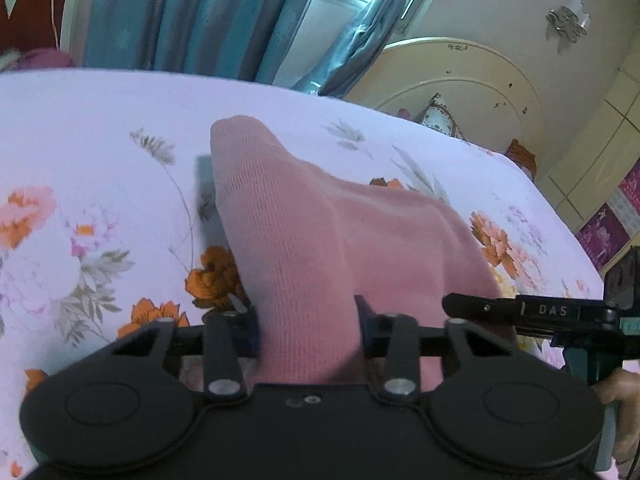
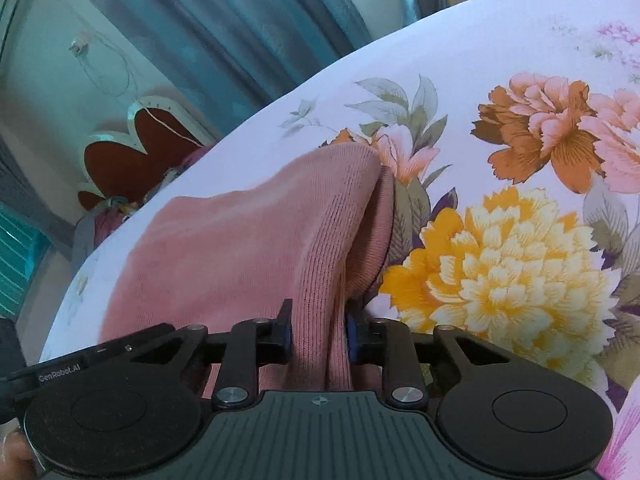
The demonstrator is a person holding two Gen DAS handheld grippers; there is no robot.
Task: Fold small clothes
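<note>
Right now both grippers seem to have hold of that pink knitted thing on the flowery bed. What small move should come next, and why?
Probably lift both ends together and carry one over the other. The left gripper and right gripper each pinch a bunched part of the pink knitted garment, which rises off the floral bedsheet still rumpled, so a fold needs it raised and drawn even first.

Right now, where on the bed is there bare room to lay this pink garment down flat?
Bare floral sheet lies left of the pink garment, toward the teal curtains. More lies right of it over the big yellow flower print. It is crowded at the near middle, where the left gripper and right gripper clamp the cloth.
</note>
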